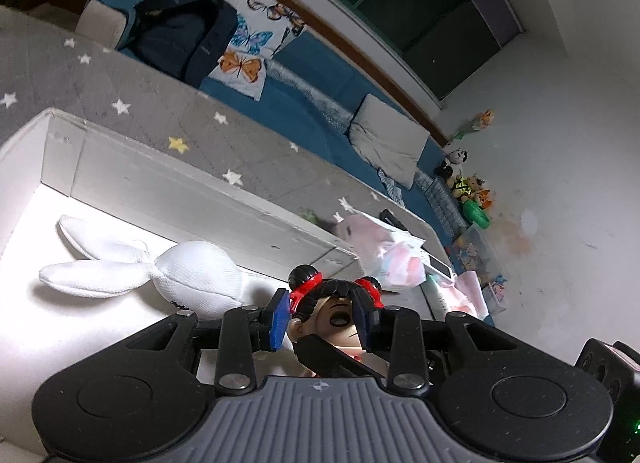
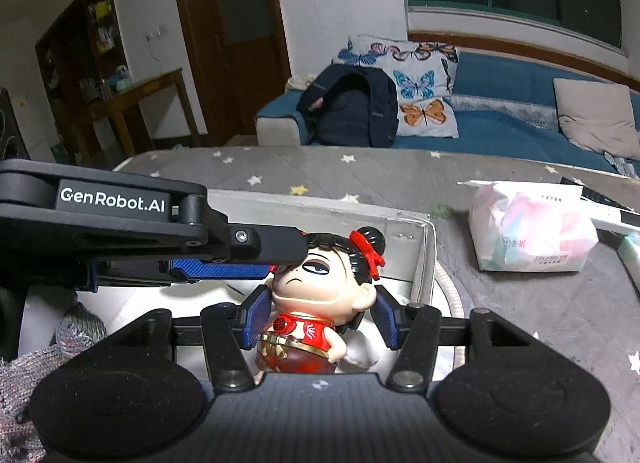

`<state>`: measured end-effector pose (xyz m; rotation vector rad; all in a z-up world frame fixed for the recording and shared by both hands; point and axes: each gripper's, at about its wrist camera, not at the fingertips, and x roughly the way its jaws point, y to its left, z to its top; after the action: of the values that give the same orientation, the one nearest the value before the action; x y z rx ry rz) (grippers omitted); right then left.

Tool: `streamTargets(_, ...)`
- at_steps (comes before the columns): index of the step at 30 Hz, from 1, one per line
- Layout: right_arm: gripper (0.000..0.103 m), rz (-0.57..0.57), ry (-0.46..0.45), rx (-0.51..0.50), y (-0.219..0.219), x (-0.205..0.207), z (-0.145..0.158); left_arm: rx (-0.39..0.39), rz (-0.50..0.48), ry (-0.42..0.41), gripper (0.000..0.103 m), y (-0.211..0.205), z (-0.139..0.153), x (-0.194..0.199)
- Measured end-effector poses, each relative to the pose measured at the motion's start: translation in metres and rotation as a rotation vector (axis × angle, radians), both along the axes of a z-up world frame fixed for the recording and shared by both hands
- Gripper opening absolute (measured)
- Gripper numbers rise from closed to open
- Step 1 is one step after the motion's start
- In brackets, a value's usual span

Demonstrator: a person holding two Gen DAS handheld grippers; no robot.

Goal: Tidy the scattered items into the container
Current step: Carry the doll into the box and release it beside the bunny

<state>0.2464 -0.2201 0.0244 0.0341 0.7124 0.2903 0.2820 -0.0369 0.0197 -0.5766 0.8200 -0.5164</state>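
- The glossy plastic doll with black hair buns, red ribbons and a red tunic [image 2: 316,303] hangs over the white rectangular cardboard box [image 2: 428,259], gripped from two sides and not yet set down.
- The right gripper [image 2: 318,317] clamps its blue pads on the doll's neck and shoulders; the body sits squarely between the jaws.
- The left gripper [image 1: 326,317] comes in from the left of the scene and pinches the head, jaws closed on the hair and temples.
- Inside the box, a white stuffed fabric rabbit with long ears [image 1: 160,267] lies on the floor, so by the look of it one item is already in.
- Right of the box, on the grey star-print tablecloth [image 2: 360,175], a soft tissue pack in pink-and-white wrap [image 2: 528,227] sits outside; whether it counts as scattered is unclear.
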Motion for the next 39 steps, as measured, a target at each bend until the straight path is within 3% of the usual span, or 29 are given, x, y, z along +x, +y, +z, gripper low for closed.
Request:
streamTargets(23, 0.056, 0.043, 0.017, -0.260, 0.034, 0.013, -0.019, 0.017, -0.021, 0.044, 0.036, -0.008, -0.023, 0.015)
streamTargets(39, 0.056, 0.043, 0.010, -0.236, 0.030, 0.009, -0.018, 0.025, -0.013, 0.050, 0.036, -0.006, -0.024, 0.011)
